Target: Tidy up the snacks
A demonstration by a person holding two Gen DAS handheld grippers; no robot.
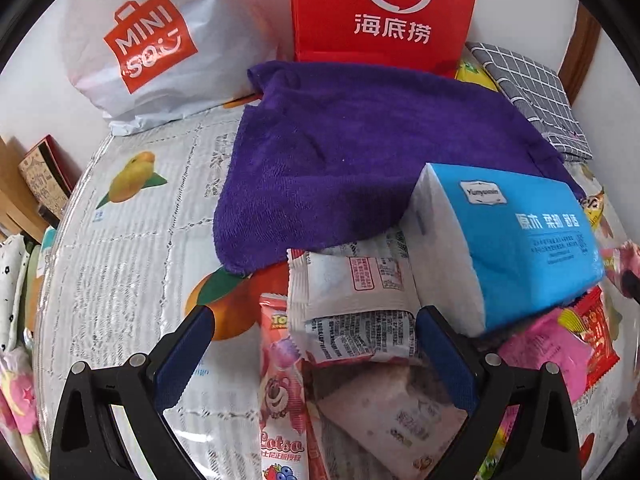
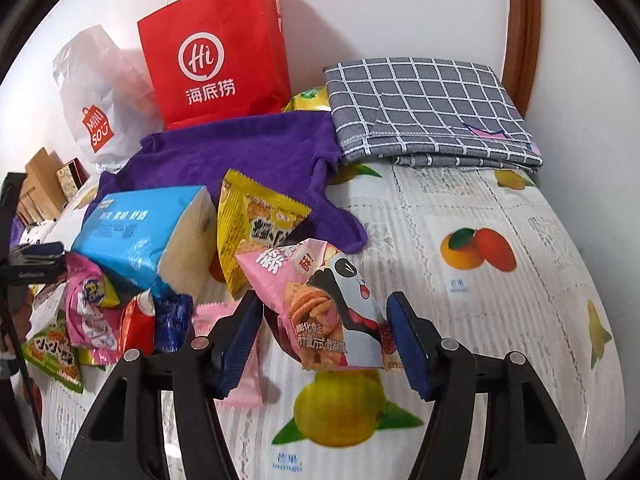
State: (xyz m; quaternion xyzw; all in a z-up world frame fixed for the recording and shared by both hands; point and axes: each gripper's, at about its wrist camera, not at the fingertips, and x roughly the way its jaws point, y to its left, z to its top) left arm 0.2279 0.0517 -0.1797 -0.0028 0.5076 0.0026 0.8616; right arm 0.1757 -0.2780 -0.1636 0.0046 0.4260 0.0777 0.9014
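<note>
Holding a pink cracker packet (image 2: 320, 300) above a fruit-printed tablecloth (image 2: 500, 320), the right gripper (image 2: 324, 340) has its blue pads clamped on the packet's two sides, and the packet hangs tilted off the cloth. From left to right in this right-wrist view: a heap of small snack packets (image 2: 92, 316) at the table's left edge, a blue tissue pack (image 2: 140, 232) leaning over them, a yellow snack packet (image 2: 256, 224) standing just behind the pink one, then bare tablecloth. Behind lie a purple towel (image 2: 240, 152), a white shopping bag (image 2: 100, 112), a red paper bag (image 2: 216, 60) against the wall, and a folded grey checked cloth (image 2: 428, 108) at the far right.

In the left-wrist view, the left gripper (image 1: 312, 344) hovers with its fingers apart over more snacks: a pink strawberry-bear packet (image 1: 280, 392) on the left, a white packet (image 1: 352, 308) lying between the open fingers, neither pad pressing on it, and the tissue pack to its right.
</note>
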